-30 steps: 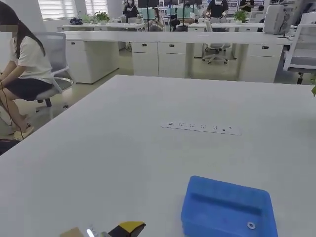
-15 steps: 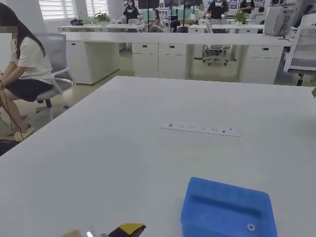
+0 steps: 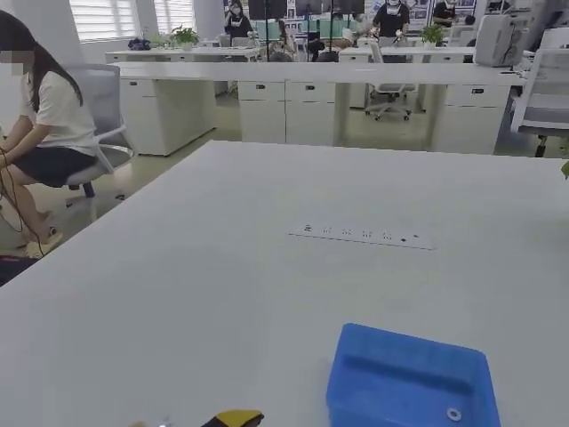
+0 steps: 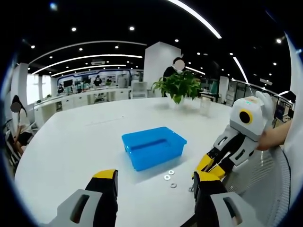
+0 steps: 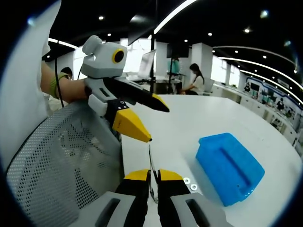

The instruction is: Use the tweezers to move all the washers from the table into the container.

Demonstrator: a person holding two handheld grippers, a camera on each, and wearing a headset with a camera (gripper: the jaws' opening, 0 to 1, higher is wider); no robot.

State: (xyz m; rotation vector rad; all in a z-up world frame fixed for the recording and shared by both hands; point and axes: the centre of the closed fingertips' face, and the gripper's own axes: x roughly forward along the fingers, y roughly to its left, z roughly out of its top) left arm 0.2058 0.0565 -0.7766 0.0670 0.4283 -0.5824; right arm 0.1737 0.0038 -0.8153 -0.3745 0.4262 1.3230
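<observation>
Bench [image 3: 222,294]: white, office behind.
Left gripper [image 4: 156,176]: jaws spread wide, empty.
Right gripper [image 5: 154,176]: jaws pinching tweezers [image 5: 150,161].
Container [image 3: 404,374]: blue, lower right of head view, one washer [image 3: 454,414] inside.
Washers [image 4: 167,177]: three on bench beside it.

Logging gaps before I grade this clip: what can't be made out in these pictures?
- Head view: the bottom edge cuts the container, so its washer count is uncertain; one washer shows.
- Head view: a gripper is cut by the bottom edge; side unclear.
- Right gripper view: the tweezers are thin, partly hidden between the right gripper's shut jaws; whether they hold a washer is unclear.
</observation>
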